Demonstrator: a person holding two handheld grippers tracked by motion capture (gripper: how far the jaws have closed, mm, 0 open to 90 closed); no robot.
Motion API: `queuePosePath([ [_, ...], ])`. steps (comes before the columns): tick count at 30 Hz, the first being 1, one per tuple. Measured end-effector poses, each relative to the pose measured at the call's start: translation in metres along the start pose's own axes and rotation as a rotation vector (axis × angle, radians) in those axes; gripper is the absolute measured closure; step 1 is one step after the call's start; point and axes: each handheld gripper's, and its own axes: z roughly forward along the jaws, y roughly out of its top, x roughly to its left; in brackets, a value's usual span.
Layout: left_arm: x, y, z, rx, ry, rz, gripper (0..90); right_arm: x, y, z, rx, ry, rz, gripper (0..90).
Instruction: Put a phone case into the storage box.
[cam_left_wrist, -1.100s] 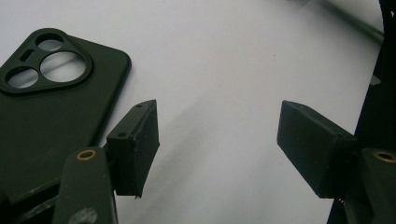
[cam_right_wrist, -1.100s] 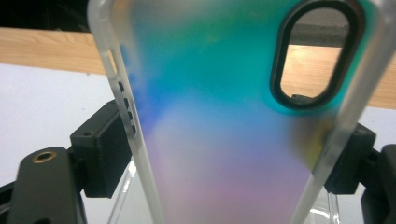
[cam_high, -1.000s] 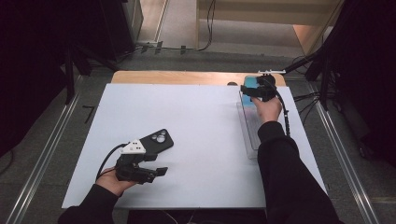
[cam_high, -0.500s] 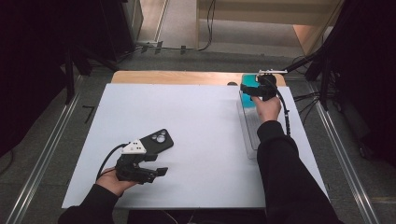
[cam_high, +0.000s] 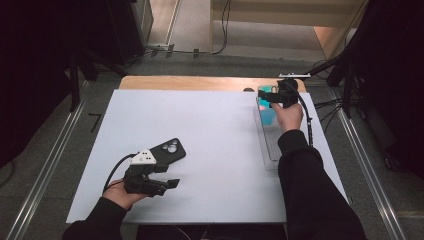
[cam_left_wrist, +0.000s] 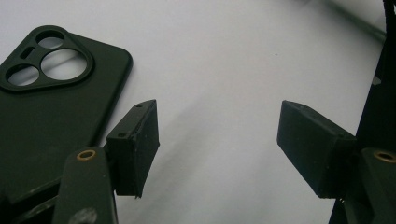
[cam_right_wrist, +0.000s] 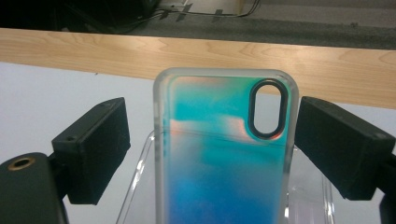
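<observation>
Pads (cam_right_wrist: 95, 149) of the right gripper (cam_right_wrist: 201, 149) stand apart on either side of the iridescent phone case (cam_right_wrist: 219, 186), having just been opening, and the case, upright in the clear rack (cam_high: 270, 145) at the table's (cam_high: 215, 140) far right, looks light, slick and flexible, best pinched by its long edges, while the left gripper (cam_high: 167, 182) waits wide and empty beside the black phone case (cam_left_wrist: 51, 116).

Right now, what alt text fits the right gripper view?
A see-through phone case with a blue-green sheen stands upright in a clear holder, between the open jaws of the right gripper, which do not touch it. Behind it lie the white table and a wooden strip.
</observation>
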Motion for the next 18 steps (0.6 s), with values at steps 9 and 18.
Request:
queuePosePath([
  [9,0.0,0.0,0.0,0.0,0.001,-0.001,30.4,-0.001,0.008,-0.032,0.013,-0.006,0.007,9.1],
  [18,0.001,0.001,-0.001,0.001,0.004,-0.009,30.3,0.014,0.006,-0.055,0.073,0.102,-0.052,12.1],
])
